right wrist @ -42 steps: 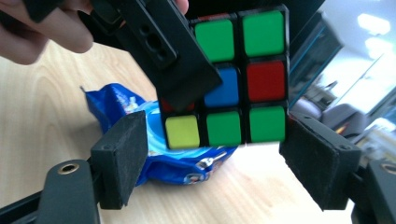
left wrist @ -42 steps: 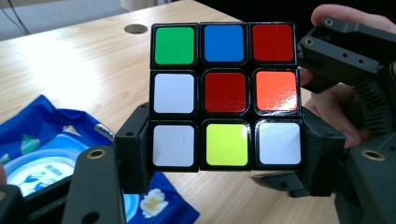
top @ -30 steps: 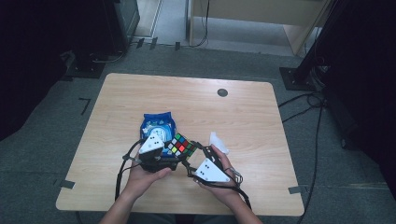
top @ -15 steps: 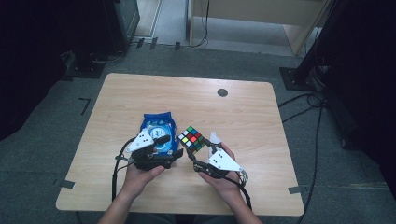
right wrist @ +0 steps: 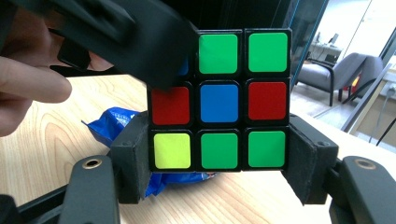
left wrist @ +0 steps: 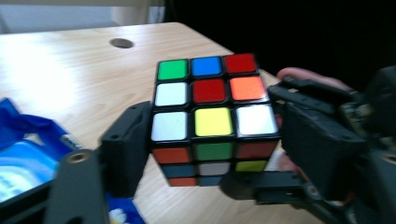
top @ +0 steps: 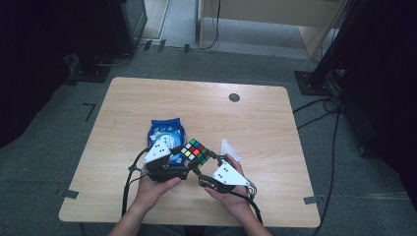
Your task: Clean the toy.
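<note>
Rubik's cube (top: 194, 151) hangs above the table (top: 275, 128) between your hands: your right gripper (right wrist: 219, 161) clamps its bottom layer, while your left gripper's (left wrist: 205, 154) just-narrowed jaws bracket it, contact unclear.

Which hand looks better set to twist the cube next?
Probably the left. The right tongs clamp the cube's bottom layer, steadying it, while the left tongs, loose around the cube and just closing slightly, can grip and turn.

Around the cube (top: 195, 151), the blue bag (top: 166, 132) lies close on its left and a clear wrapper (top: 229, 149) just to its right. Beyond the cube the table (top: 206, 108) lies bare, save for a small round hole (top: 234, 97) near the far edge.
</note>
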The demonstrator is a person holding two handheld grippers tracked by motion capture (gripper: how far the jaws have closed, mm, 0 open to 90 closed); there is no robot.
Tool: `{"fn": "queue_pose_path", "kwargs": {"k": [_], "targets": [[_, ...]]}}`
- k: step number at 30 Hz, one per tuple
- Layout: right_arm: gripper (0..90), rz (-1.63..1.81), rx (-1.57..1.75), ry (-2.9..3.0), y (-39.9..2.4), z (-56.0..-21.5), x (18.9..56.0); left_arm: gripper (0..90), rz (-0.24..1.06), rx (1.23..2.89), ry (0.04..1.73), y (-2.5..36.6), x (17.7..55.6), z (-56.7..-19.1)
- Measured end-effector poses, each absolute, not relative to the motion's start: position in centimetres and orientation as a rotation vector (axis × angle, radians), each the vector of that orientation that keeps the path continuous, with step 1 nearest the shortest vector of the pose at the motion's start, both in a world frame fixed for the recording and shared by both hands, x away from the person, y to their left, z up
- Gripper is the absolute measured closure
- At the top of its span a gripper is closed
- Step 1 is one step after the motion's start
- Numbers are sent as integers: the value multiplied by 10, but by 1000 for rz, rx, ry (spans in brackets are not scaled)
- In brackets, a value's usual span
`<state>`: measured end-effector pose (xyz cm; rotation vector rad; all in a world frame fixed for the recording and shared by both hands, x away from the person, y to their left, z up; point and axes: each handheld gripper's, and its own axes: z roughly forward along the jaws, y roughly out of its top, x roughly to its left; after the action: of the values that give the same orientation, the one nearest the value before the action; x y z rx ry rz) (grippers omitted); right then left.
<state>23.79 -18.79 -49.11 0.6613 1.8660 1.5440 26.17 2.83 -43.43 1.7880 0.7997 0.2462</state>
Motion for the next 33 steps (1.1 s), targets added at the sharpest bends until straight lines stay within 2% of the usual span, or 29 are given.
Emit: {"fn": "queue_pose_path", "kwargs": {"k": [3, 10, 20, 22, 25, 33], "targets": [[346, 1532, 635, 1859, -187, -490, 237, 338, 206, 1784, 809, 30, 263, -433], [344, 1522, 630, 1853, -186, -489, 236, 343, 265, 1797, 806, 25, 257, -431], [344, 1507, 632, 1857, -187, -488, 237, 342, 226, 1796, 798, 20, 258, -436], [345, 1512, 626, 1878, -189, -485, 238, 336, 197, 1780, 796, 21, 259, -436], [345, 1490, 629, 1904, -199, -484, 243, 237, 171, 1739, 793, 24, 259, -433], [344, 1430, 710, 1909, -254, -476, 260, 218, 156, 1705, 815, 29, 265, -436]]}}
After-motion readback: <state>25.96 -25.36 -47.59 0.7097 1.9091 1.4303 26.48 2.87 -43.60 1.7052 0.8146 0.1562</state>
